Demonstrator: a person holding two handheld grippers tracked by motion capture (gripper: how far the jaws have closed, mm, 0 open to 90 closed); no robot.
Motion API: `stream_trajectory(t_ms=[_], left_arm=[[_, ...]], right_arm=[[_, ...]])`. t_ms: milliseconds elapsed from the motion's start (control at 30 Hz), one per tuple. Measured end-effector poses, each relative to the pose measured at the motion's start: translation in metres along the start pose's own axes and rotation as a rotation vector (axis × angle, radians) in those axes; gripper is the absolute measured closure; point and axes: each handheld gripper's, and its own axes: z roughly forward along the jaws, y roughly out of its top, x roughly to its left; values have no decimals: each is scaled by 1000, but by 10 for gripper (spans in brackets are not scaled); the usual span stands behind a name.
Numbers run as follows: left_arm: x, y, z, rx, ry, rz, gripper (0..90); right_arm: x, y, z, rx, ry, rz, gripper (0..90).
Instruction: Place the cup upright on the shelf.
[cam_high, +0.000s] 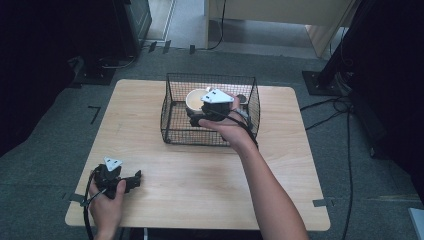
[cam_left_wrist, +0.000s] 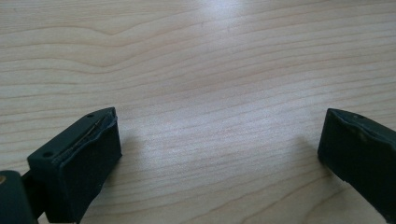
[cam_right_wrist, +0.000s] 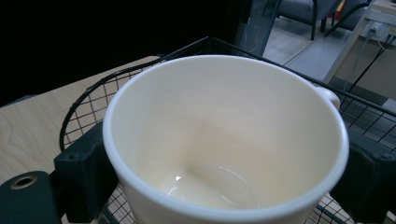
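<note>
High view: right gripper (cam_high: 200, 116) holds the cream mug (cam_high: 196, 100) inside the wire basket (cam_high: 172, 127). Left gripper (cam_left_wrist: 219, 149), jaws wide apart, idles over bare table (cam_left_wrist: 210, 56). Right gripper view: jaws clamp the mug; release remains.

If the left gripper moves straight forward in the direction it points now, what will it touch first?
Probably only the wooden table. The left gripper has its jaws wide apart with bare tabletop between and ahead of them. In the high view it points right, low over the table's near edge, well clear of the wire basket.
</note>
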Motion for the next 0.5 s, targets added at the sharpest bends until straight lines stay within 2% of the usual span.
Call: stream_trajectory(t_ms=[133, 267, 500], left_arm=[[0, 0, 0, 2, 0, 2, 0], [0, 0, 0, 2, 0, 2, 0], [0, 0, 0, 4, -1, 1, 0]], right_arm=[[-8, -2, 9, -6, 3, -5, 87], [-14, -4, 19, 33, -21, -20, 88], [-22, -11, 39, 32, -34, 4, 88]])
